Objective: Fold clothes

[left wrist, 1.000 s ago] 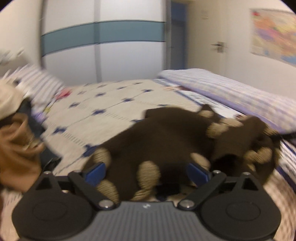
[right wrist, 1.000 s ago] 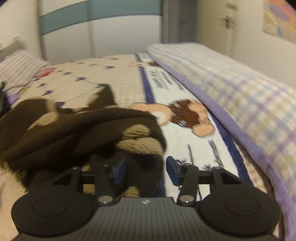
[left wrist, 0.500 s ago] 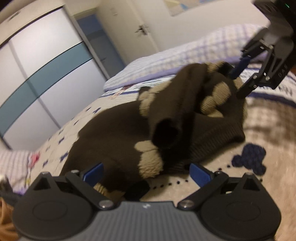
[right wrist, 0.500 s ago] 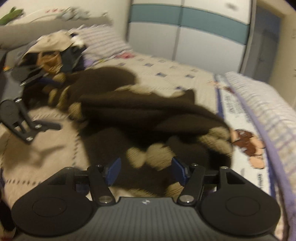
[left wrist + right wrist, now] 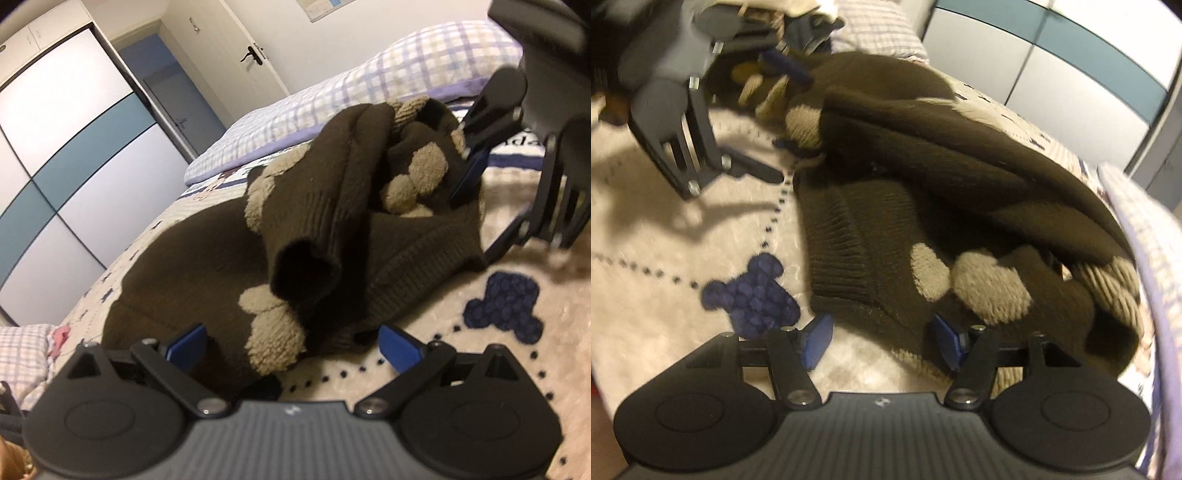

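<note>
Here your left gripper (image 5: 291,349) gapes wide at the near edge of the brown sweater (image 5: 229,266), which lies bunched on the bed (image 5: 461,369). Your right gripper (image 5: 881,341) is likewise spread, holding nothing, its tips at the sweater's ribbed hem.

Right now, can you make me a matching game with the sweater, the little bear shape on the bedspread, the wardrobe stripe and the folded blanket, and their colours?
Things:
1. sweater
2. bear shape on the bedspread
3. wardrobe stripe
4. folded blanket

Colours:
A. teal
B. dark brown with beige patches
C. lilac and white checks
D. navy blue

Pairs: 1-B, 2-D, 3-A, 4-C
</note>
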Demonstrator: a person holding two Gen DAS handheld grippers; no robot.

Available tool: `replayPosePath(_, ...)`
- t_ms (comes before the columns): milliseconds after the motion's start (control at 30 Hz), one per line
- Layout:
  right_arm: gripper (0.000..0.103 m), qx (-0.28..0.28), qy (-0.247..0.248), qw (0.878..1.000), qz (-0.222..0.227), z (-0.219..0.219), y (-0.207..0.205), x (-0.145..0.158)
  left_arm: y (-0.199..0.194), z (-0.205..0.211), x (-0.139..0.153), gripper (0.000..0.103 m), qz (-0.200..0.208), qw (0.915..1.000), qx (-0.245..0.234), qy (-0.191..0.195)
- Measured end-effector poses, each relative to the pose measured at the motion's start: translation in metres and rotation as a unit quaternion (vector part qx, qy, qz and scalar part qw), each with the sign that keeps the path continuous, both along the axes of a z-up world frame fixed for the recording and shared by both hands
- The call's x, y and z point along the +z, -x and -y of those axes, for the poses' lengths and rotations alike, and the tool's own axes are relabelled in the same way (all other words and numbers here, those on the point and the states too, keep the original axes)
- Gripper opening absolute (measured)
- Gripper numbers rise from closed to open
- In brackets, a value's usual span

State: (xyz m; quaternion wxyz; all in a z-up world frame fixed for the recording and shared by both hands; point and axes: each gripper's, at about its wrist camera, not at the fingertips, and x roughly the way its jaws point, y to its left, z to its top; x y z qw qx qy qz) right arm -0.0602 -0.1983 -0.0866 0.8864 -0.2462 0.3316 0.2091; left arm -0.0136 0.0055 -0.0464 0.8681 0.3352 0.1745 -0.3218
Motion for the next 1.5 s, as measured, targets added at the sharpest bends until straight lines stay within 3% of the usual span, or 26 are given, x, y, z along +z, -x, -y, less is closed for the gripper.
replayPosePath(33, 0.061, 0.002, 0.005, 1.000, 0.007, -0.003, 0.000, -0.001, 0.000, 0.000, 0.000, 0.100, -0.003, 1.0000, -0.002, 0.003)
replayPosePath(100, 0.034, 0.004, 0.006, 1.000, 0.014, -0.008, -0.002, 0.001, -0.001, 0.001, 0.001, 0.100, -0.008, 0.9999, -0.006, 0.008)
replayPosePath(167, 0.027, -0.003, -0.003, 1.000, 0.012, -0.009, -0.004, 0.006, -0.002, 0.002, 0.001, 0.100, -0.013, 0.9998, -0.011, 0.014)
replayPosePath(300, 0.023, -0.039, -0.063, 0.997, -0.001, 0.003, -0.012, 0.023, -0.004, 0.003, 0.002, 0.100, -0.033, 0.9990, -0.011, 0.028)
replayPosePath(400, 0.021, -0.065, -0.123, 0.990, 0.000, 0.016, -0.015, 0.039, -0.011, 0.002, 0.005, 0.100, -0.065, 0.9965, 0.021, 0.049)
replayPosePath(567, 0.020, -0.105, -0.205, 0.973, 0.008, 0.036, -0.019, 0.060, -0.023, 0.004, 0.014, 0.100, -0.133, 0.9830, 0.087, 0.092)
replayPosePath(733, 0.019, -0.138, -0.215, 0.966, 0.028, 0.030, -0.037, 0.062, -0.026, 0.010, 0.018, 0.100, -0.168, 0.9708, 0.126, 0.115)
replayPosePath(900, 0.019, -0.174, -0.228, 0.957, 0.037, 0.027, -0.056, 0.063, -0.027, 0.009, 0.019, 0.100, -0.159, 0.9725, 0.126, 0.114)
replayPosePath(967, 0.019, -0.192, -0.237, 0.952, 0.038, 0.030, -0.061, 0.063, -0.023, 0.004, 0.021, 0.100, -0.138, 0.9794, 0.094, 0.114)
replayPosePath(1067, 0.019, -0.216, -0.248, 0.944, 0.037, 0.035, -0.071, 0.061, -0.016, 0.000, 0.019, 0.099, -0.100, 0.9894, 0.053, 0.091)
replayPosePath(1233, 0.019, -0.244, -0.258, 0.934, 0.032, 0.041, -0.082, 0.057, -0.007, 0.002, 0.010, 0.096, -0.065, 0.9968, 0.007, 0.045)
replayPosePath(1367, 0.019, -0.265, -0.269, 0.925, 0.034, 0.046, -0.086, 0.056, -0.002, 0.006, 0.002, 0.090, -0.024, 0.9997, -0.002, 0.001)
replayPosePath(1500, 0.019, -0.282, -0.282, 0.916, 0.052, 0.051, -0.085, 0.062, -0.001, 0.007, 0.005, 0.086, -0.005, 1.0000, -0.007, 0.001)
